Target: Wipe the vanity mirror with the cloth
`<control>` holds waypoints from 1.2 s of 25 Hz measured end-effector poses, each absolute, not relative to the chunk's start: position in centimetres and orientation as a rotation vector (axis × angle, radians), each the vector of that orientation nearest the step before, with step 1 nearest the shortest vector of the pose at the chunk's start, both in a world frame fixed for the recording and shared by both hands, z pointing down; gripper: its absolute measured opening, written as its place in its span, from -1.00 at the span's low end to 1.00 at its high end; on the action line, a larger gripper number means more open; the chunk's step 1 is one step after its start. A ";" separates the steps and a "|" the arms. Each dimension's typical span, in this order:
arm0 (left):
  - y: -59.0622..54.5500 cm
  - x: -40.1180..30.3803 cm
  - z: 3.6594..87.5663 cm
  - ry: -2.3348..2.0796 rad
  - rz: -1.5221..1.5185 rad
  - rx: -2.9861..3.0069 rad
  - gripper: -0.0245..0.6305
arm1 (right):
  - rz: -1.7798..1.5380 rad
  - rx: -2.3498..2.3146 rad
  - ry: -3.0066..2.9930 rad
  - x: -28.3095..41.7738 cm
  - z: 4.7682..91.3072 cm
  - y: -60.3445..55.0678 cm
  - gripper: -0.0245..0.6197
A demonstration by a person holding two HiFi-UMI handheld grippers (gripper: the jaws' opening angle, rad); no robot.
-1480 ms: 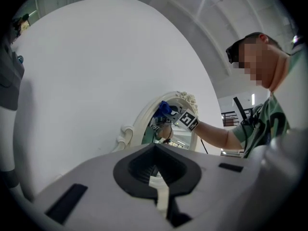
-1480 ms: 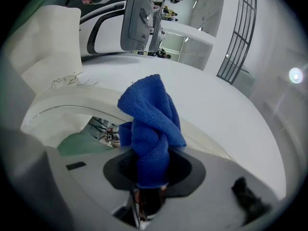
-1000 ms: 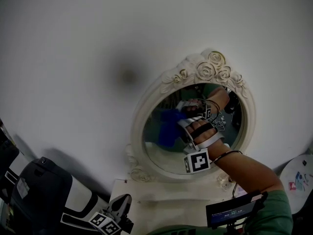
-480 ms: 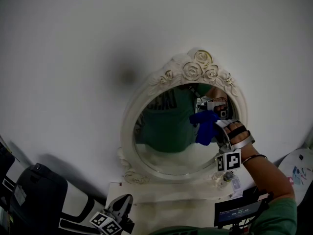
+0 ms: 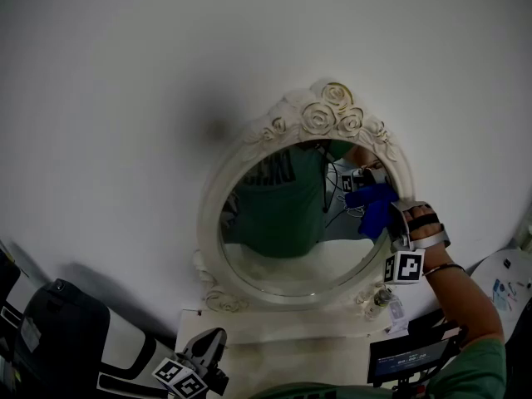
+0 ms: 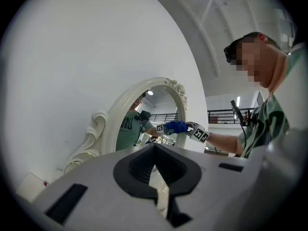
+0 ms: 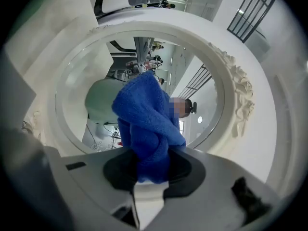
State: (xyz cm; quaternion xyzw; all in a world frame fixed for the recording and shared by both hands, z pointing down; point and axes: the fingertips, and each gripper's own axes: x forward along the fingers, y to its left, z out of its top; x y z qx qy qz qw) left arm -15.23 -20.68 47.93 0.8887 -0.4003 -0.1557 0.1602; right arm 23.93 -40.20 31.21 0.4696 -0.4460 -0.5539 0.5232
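Observation:
An oval vanity mirror (image 5: 208, 214) in a cream frame with carved roses hangs on the white wall. A blue cloth (image 5: 376, 206) is pressed against the right side of the glass, near the frame. My right gripper (image 5: 392, 221) is shut on it. In the right gripper view the cloth (image 7: 147, 124) bunches up from between the jaws of the right gripper (image 7: 151, 174), in front of the mirror (image 7: 240, 105). My left gripper (image 5: 198, 362) hangs low, away from the mirror. Seen in its own view, the left gripper (image 6: 156, 183) is shut on nothing, with the mirror (image 6: 108, 129) and cloth (image 6: 175, 127) beyond.
A narrow white shelf (image 5: 274, 339) runs under the mirror, with a small glass bottle (image 5: 378, 299) at its right end. A black and white bulky object (image 5: 58, 331) sits at lower left. A small screen (image 5: 407, 357) is at lower right. A dark smudge (image 5: 218, 129) marks the wall.
My right gripper has carried the blue cloth rightward across the glass, from the middle to the right edge. The left gripper has stayed low.

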 end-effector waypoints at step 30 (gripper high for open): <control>-16.6 -21.8 49.2 -1.333 -0.517 2.403 -0.91 | -1.796 0.751 -1.419 -12.4 33.4 -39.8 -0.59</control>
